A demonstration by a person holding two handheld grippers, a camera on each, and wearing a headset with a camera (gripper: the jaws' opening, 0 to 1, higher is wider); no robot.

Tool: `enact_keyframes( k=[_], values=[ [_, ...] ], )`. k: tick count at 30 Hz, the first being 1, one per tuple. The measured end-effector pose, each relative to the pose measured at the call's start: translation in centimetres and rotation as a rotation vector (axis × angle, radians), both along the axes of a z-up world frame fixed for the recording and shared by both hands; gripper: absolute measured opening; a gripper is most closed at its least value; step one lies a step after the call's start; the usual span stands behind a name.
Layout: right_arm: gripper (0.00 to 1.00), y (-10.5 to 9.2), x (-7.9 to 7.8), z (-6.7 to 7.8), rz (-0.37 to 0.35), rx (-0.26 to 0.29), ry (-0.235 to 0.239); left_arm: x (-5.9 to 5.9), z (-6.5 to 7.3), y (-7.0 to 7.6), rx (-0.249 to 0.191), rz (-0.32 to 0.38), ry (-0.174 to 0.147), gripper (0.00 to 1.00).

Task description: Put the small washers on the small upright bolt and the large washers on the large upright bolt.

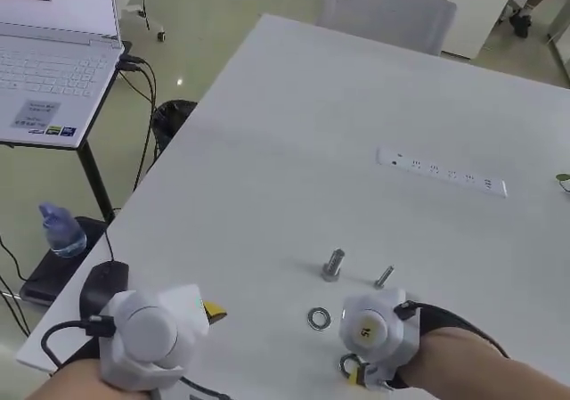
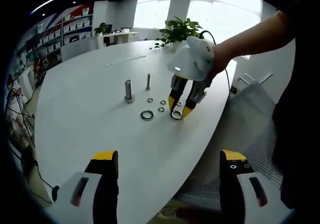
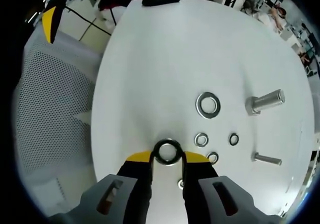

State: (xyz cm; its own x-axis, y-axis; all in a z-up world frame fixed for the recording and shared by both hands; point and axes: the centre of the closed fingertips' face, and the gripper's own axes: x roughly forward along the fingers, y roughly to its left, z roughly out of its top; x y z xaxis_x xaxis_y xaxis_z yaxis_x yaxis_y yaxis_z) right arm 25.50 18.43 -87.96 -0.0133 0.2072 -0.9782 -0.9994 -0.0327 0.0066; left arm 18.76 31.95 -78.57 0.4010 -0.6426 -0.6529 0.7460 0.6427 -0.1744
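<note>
Off the near edge of the white bench, the left gripper hangs with its yellow-tipped jaws spread wide, holding nothing. Over the bench's near edge, the right gripper has its jaws clenched on either side of a large dark metal washer lying flat on the surface. Just past it lie several small metal washers and a second large silver washer. Farther on stand the thick large upright bolt and, beside it, the thin small upright bolt.
</note>
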Motion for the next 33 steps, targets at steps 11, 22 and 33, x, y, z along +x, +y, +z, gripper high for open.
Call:
enact_keyframes(
  k=[11,22,33],
  values=[
    [0.22,0.1,0.1,0.1,-0.066,0.079,0.039,0.3,0.0,0.2,0.003,0.005,-0.004,0.82],
    [0.22,0.1,0.0,0.4,-0.097,0.093,0.062,0.5,0.1,0.1,-0.003,0.014,-0.004,0.82],
    [0.22,-0.8,0.6,1.2,-0.139,0.087,0.073,0.2,-0.1,0.2,-0.007,0.019,0.000,0.81]
  ],
)
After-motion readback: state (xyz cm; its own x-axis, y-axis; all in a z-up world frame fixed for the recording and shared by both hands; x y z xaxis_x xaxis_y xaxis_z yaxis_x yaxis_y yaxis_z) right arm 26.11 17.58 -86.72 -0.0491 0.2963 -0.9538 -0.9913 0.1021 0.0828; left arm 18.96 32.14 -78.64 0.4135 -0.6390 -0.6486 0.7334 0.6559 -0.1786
